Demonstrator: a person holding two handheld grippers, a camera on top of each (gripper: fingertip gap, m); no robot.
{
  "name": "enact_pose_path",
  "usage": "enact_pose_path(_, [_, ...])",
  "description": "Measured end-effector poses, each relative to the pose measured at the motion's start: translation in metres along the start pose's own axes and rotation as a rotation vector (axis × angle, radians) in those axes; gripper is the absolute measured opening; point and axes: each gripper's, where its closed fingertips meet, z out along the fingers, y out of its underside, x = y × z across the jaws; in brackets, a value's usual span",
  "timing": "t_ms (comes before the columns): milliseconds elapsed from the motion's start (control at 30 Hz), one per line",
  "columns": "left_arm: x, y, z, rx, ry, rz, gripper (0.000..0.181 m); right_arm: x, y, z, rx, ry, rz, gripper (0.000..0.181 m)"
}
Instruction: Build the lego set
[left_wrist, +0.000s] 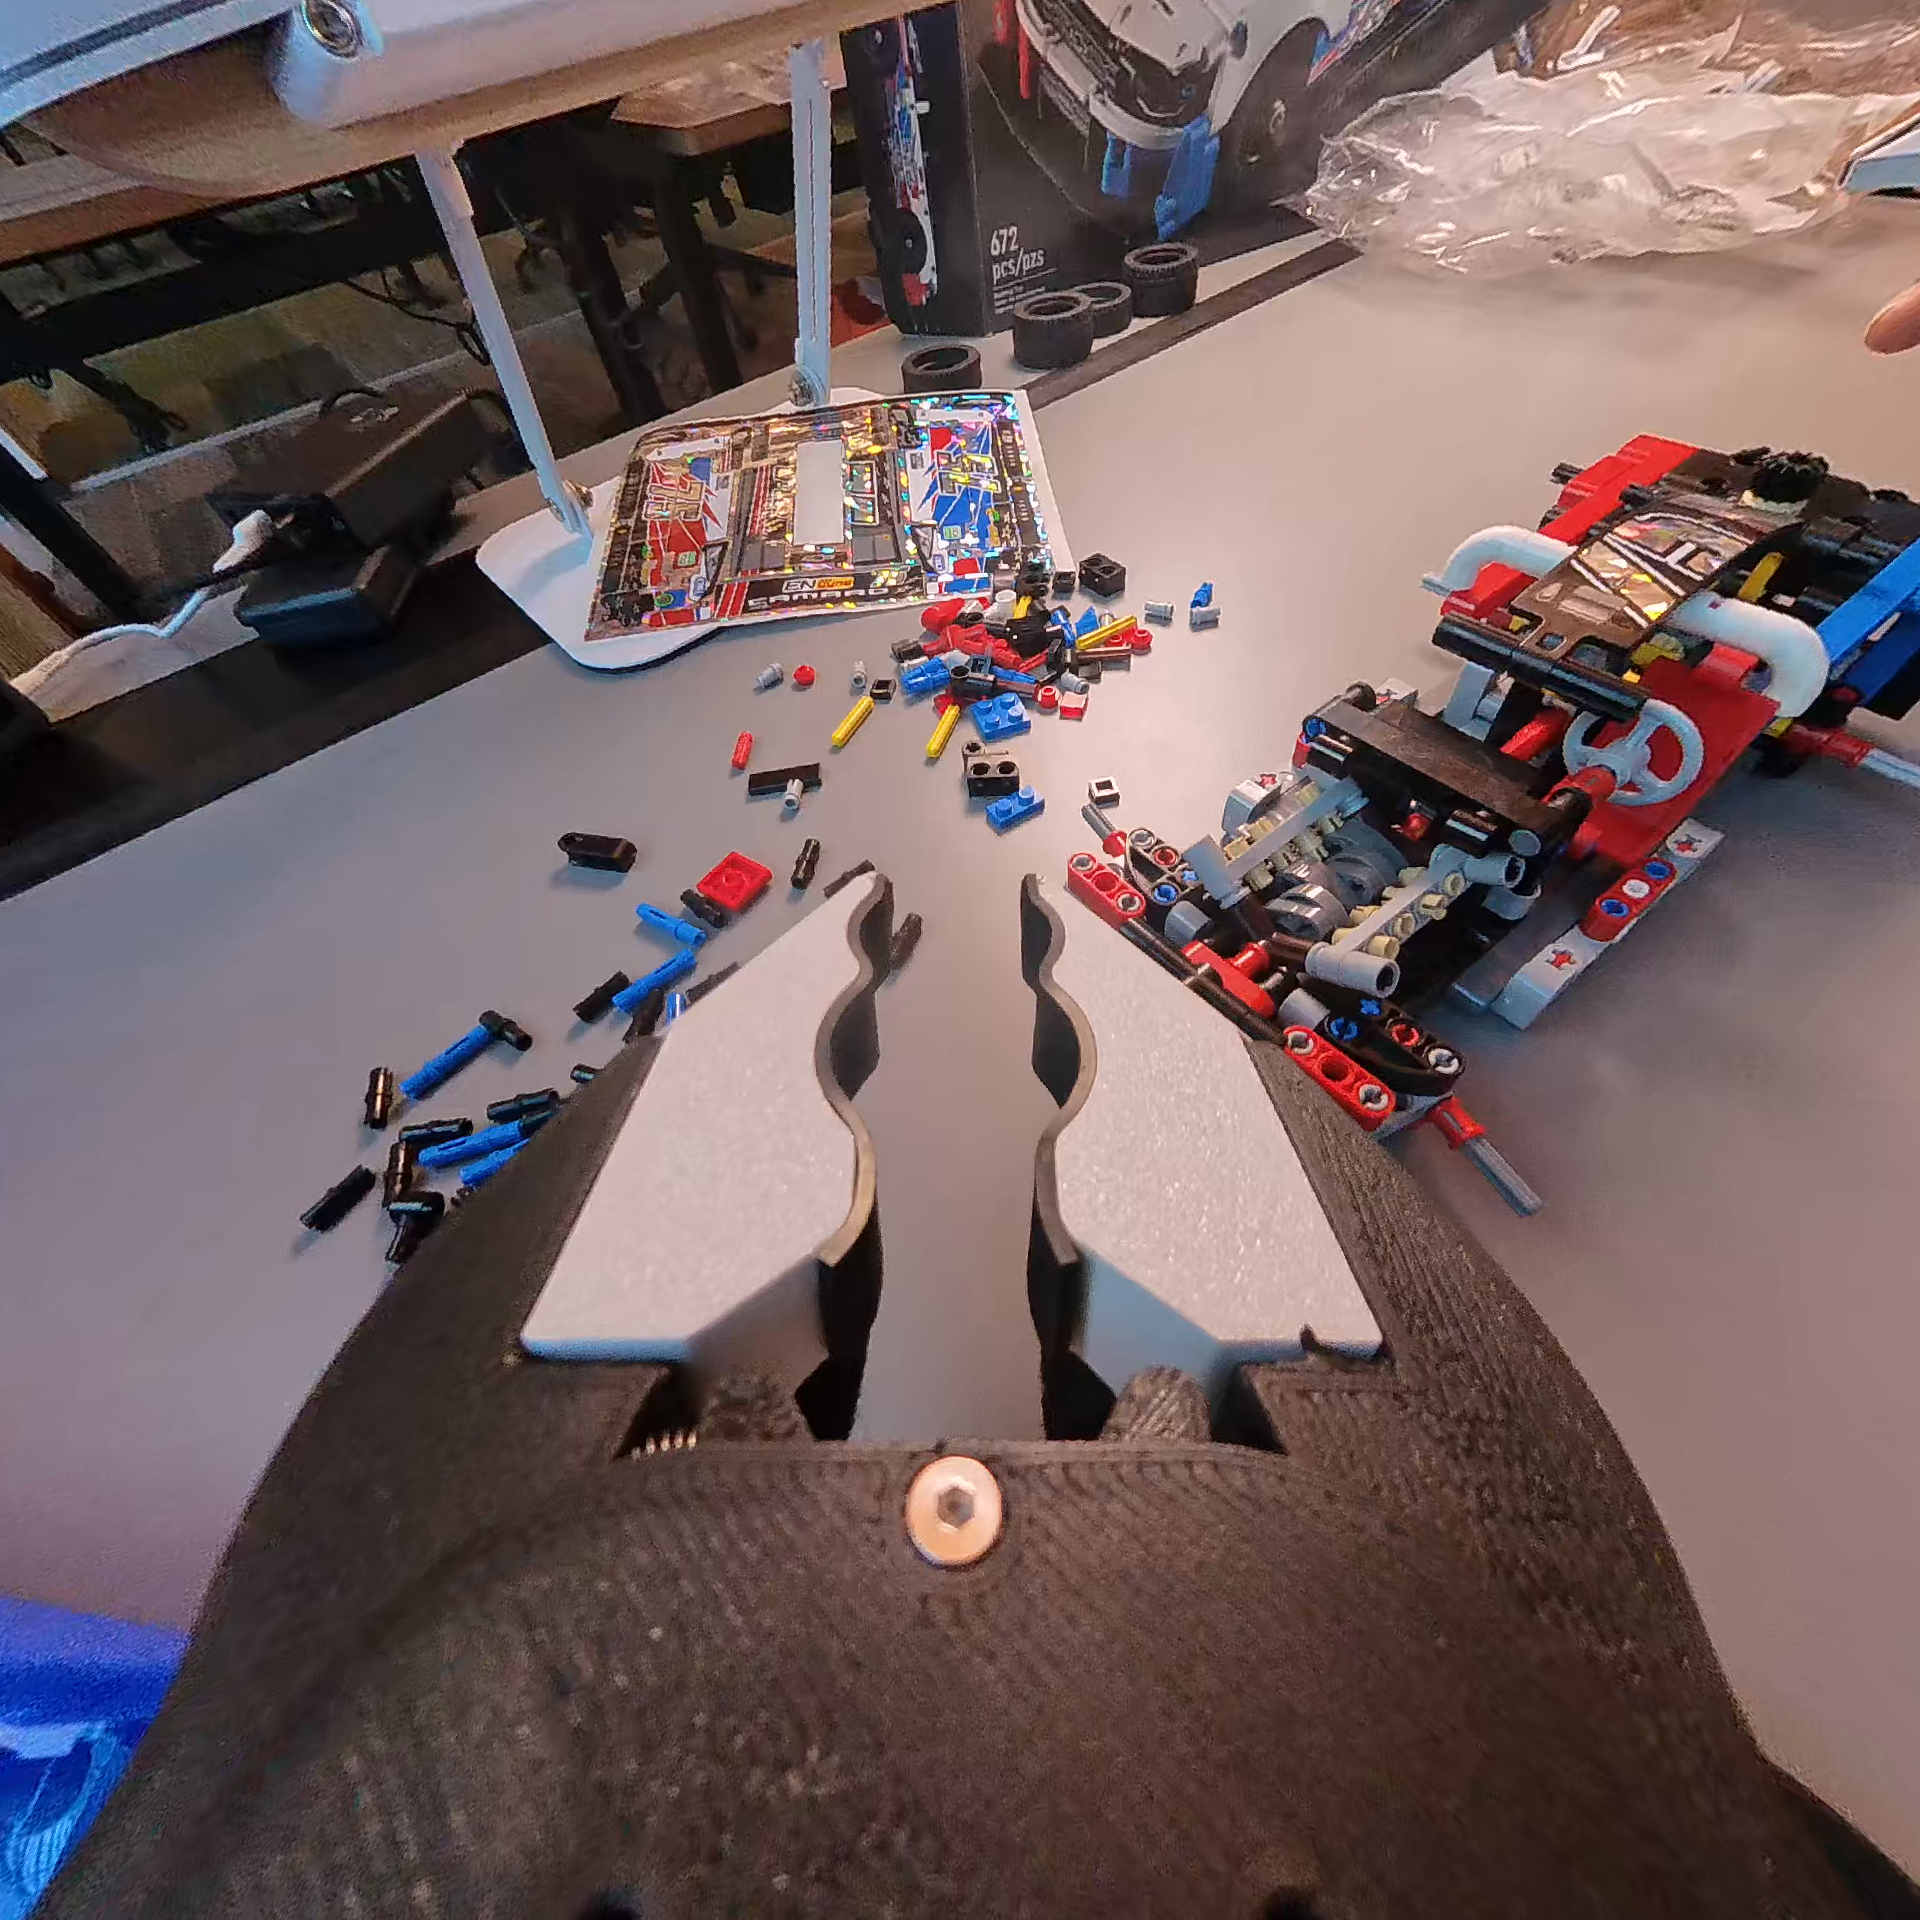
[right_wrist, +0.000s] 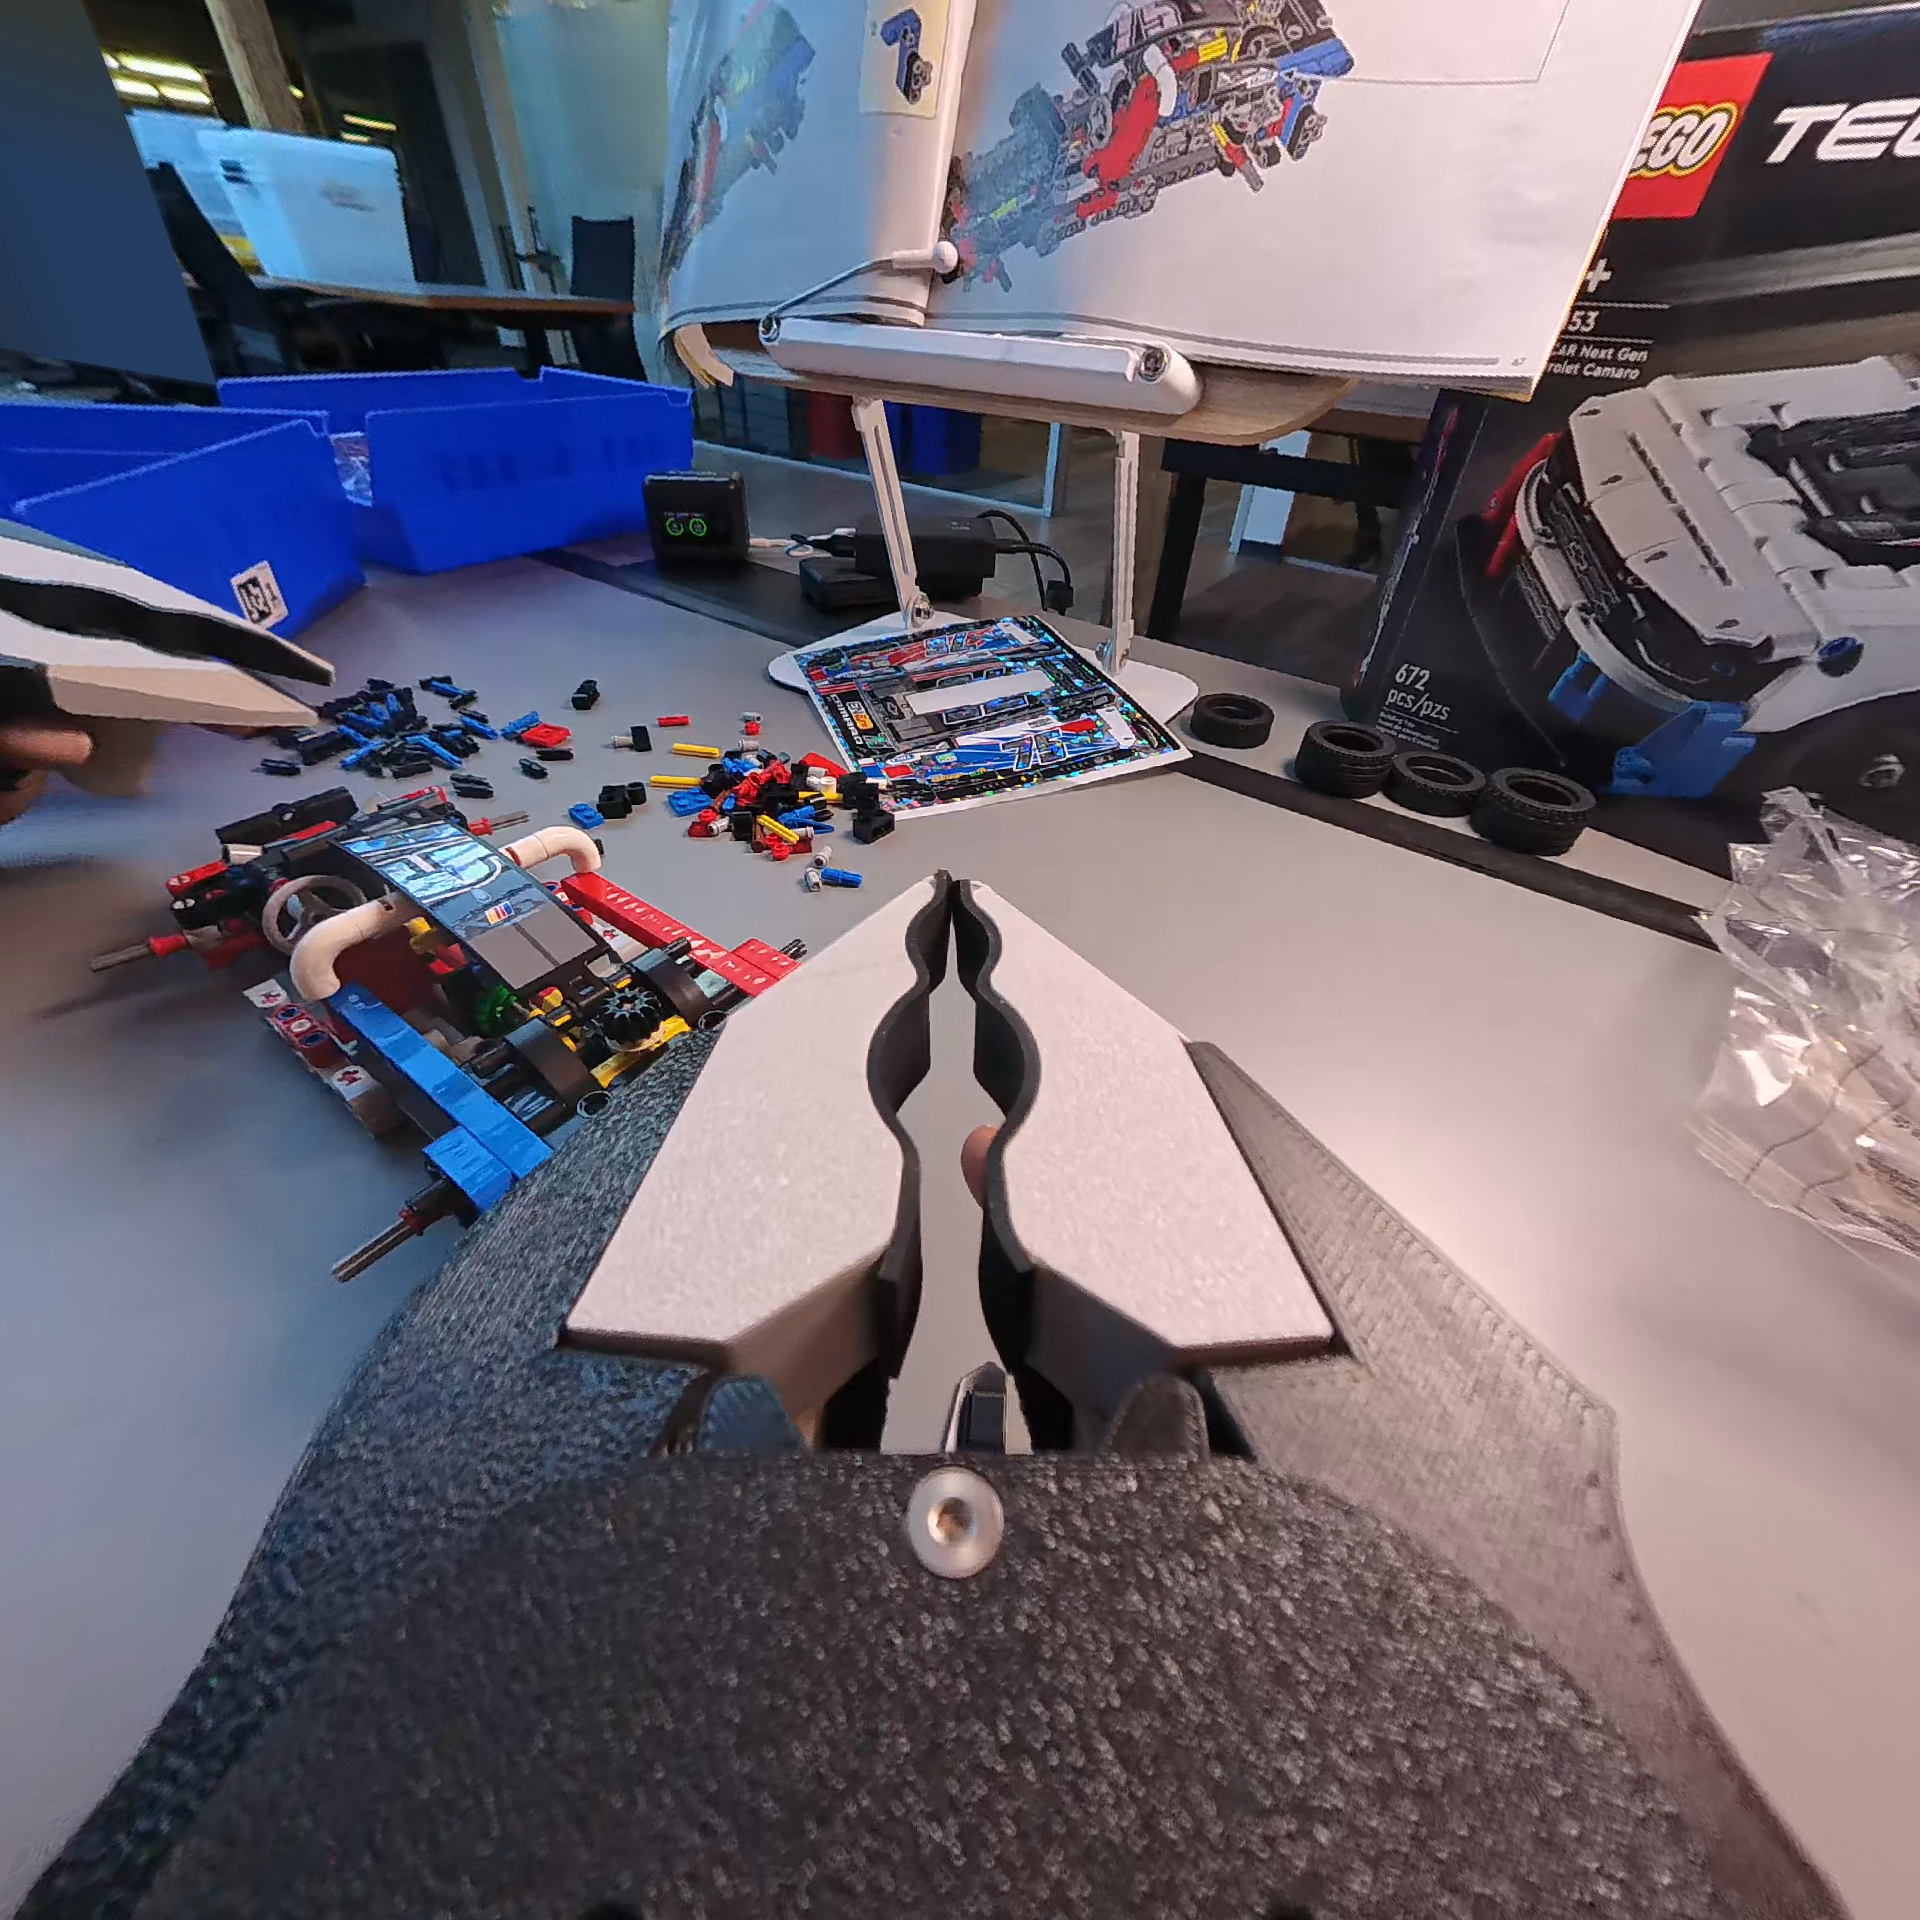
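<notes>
On the counter, the car lies near left. Loose pieces lie scattered behind it, with the sticker sheet farther back on the stand's base. Tyres sit right of the sheet, before the box. Bags lie far right.

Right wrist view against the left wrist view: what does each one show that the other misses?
Only the right wrist view shows the blue bins, the open instruction booklet on its stand, and the right gripper, shut and empty. Only the left wrist view shows the left gripper's open, empty gap head-on. Both show the part-built car, the loose pieces, the sticker sheet, four tyres, the set box and clear plastic bags.
</notes>
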Motion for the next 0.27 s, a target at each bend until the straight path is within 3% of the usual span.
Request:
enact_pose_path(33, [-0.001, -0.003, 0.002, 0.008, 0.004, -0.003, 0.022, 0.000, 0.000, 0.000, 0.001, 0.002, 0.001, 0.000])
enact_pose_path(167, [-0.007, -0.039, 0.030, 0.006, 0.064, 0.064, 0.012, 0.000, 0.001, 0.002, -0.009, 0.006, -0.014, 0.000])
enact_pose_path(267, [-0.012, -0.045, 0.078, -0.150, 0.153, 0.134, 0.012, -0.002, 0.001, 0.002, -0.009, 0.002, -0.022, 0.000])
